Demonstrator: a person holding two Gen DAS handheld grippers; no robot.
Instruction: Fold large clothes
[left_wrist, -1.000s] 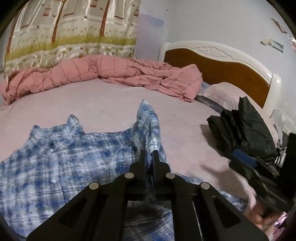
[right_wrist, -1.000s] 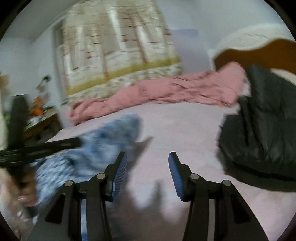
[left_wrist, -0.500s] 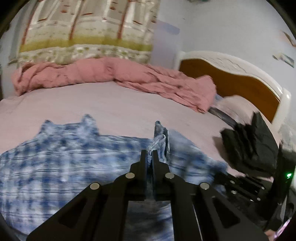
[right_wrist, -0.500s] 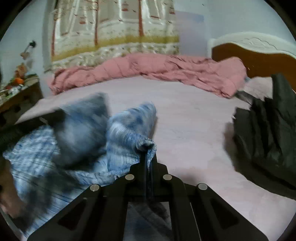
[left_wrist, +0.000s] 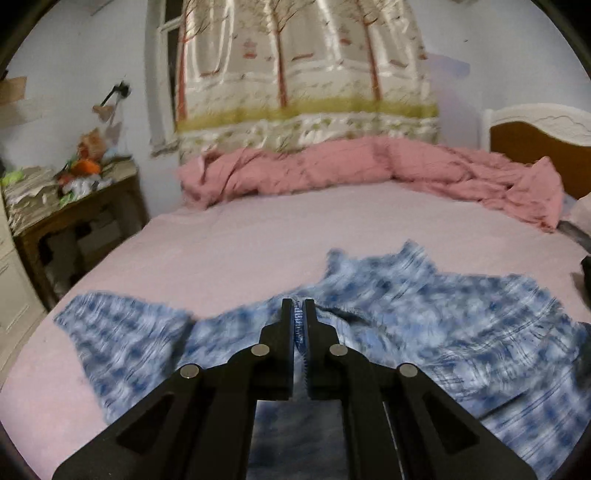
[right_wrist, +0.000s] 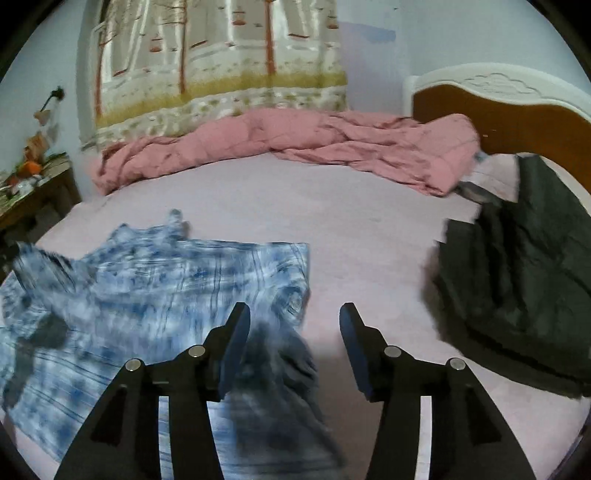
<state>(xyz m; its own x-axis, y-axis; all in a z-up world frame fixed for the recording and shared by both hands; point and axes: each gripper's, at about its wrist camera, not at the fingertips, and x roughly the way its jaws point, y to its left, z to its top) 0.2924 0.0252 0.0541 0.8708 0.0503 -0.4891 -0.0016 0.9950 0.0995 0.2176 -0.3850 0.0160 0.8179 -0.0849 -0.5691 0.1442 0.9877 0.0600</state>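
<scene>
Rumpled blue plaid shirt (right_wrist: 155, 280), motion-blurred

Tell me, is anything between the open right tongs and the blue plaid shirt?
Nothing visible. The right tongs hang open directly over the blue plaid shirt; the dark jacket lies off to the right, apart.

The pink bed (right_wrist: 351, 221) carries a plaid shirt (right_wrist: 155, 280), pink quilt (right_wrist: 314, 144) and black jacket (right_wrist: 524, 266).
</scene>
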